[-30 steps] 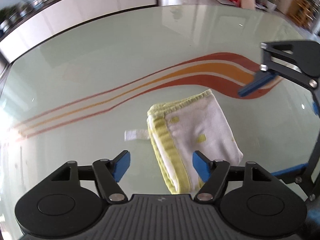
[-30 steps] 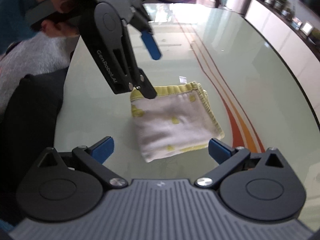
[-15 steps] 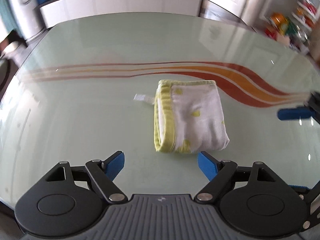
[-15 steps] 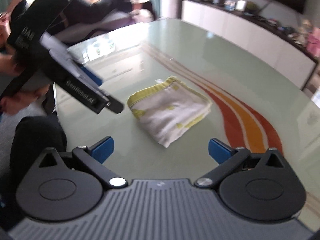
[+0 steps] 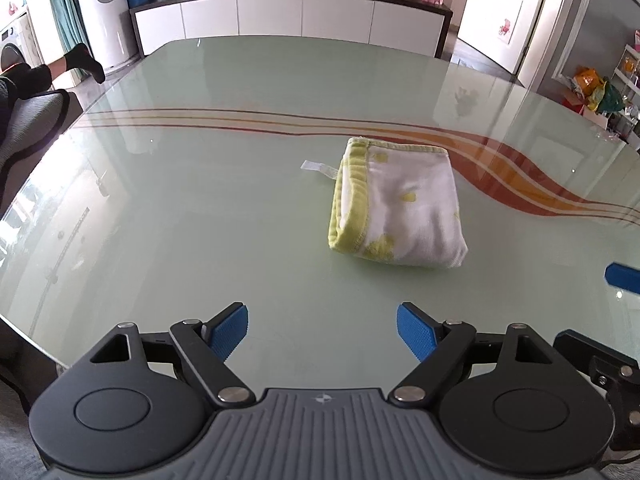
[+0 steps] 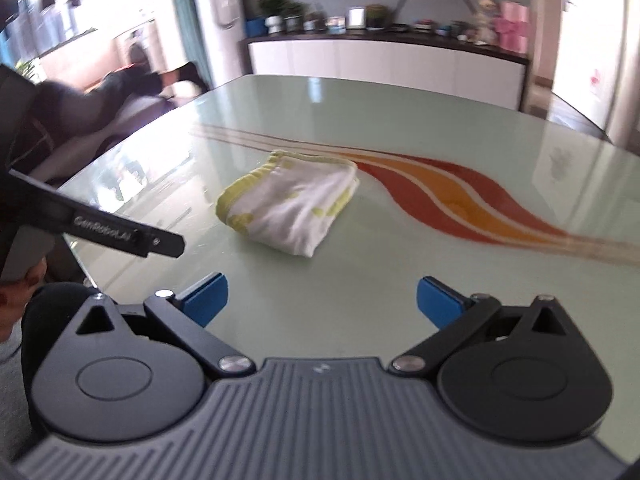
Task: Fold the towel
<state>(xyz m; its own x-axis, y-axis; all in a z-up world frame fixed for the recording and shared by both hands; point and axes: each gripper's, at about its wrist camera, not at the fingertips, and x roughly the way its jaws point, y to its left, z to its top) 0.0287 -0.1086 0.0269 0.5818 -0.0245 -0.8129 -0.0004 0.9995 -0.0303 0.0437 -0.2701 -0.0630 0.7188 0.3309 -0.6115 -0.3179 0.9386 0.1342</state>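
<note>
A folded white towel (image 5: 404, 208) with yellow trim and yellow spots lies flat on the pale green glass table (image 5: 192, 216), its small white label (image 5: 318, 167) sticking out to the left. My left gripper (image 5: 322, 328) is open, well short of the towel, with nothing between its blue pads. In the right wrist view the towel (image 6: 296, 208) lies ahead and slightly left of my right gripper (image 6: 322, 300), which is also open and empty. One blue pad of the right gripper (image 5: 624, 276) shows at the right edge. A black finger of the left gripper (image 6: 120, 236) reaches in from the left.
Red and orange stripes (image 5: 512, 168) run across the glass behind the towel. The table's near-left edge (image 5: 24, 332) drops to the floor. A sofa with a person's legs (image 5: 40, 76) is at the left. A white sideboard (image 5: 300, 16) lines the far wall.
Both grippers have drawn back from the towel and rolled upright, so it now lies farther ahead. The left gripper has slid from in front of the right camera to its left edge.
</note>
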